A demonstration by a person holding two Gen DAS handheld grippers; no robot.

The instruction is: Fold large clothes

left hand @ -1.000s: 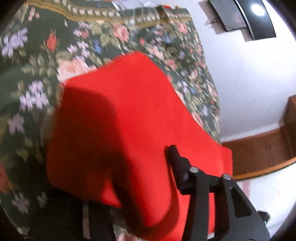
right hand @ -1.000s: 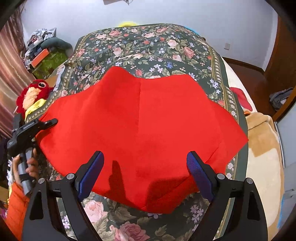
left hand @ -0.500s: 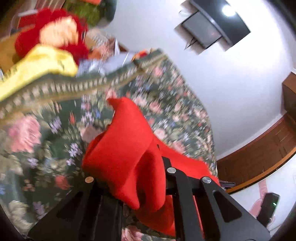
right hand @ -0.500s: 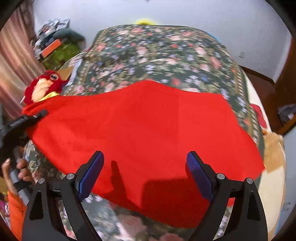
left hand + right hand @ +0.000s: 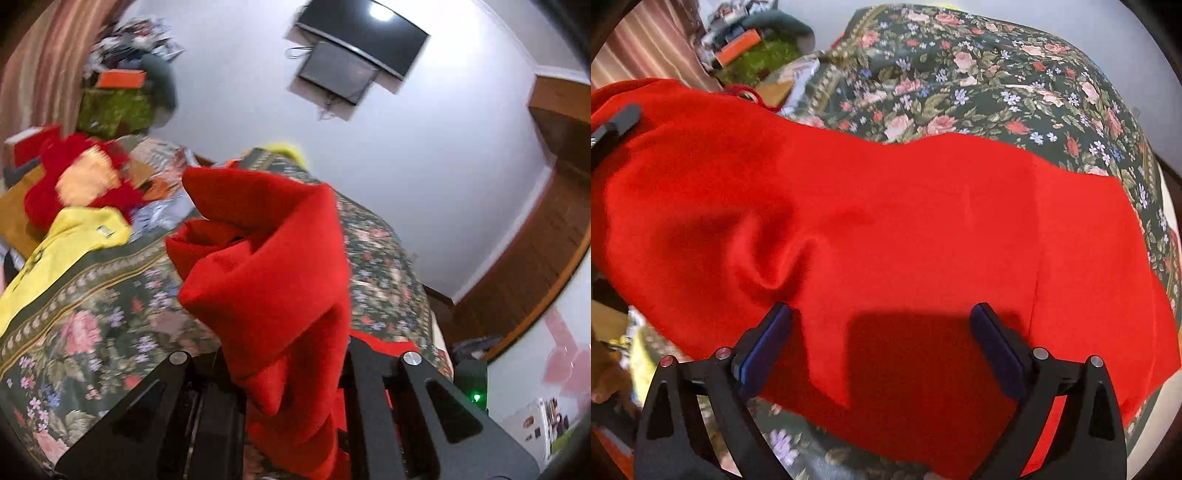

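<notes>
A large red cloth [image 5: 886,206] lies spread over the floral bedspread [image 5: 997,74]. Its left side is lifted off the bed. My left gripper [image 5: 288,350] is shut on a bunched edge of the red cloth [image 5: 273,280], which hangs in folds over the jaws and hides the tips. One of its fingers [image 5: 617,122] shows at the cloth's raised left end in the right wrist view. My right gripper [image 5: 882,325] hovers over the cloth's near edge. Its jaws are opening wide, and the blue pads [image 5: 764,343] do not press the fabric below them.
A red plush toy [image 5: 81,177] and a yellow cloth [image 5: 62,251] sit at the bed's left edge, with piled clutter [image 5: 753,48] behind. A screen [image 5: 362,40] hangs on the white wall. Wooden panelling [image 5: 535,240] stands at right. A hand [image 5: 602,384] shows at lower left.
My left gripper closed on the cloth's edge and rose, pulling that side up off the bed. My right gripper moved in closer over the cloth and its jaws spread a little wider.
</notes>
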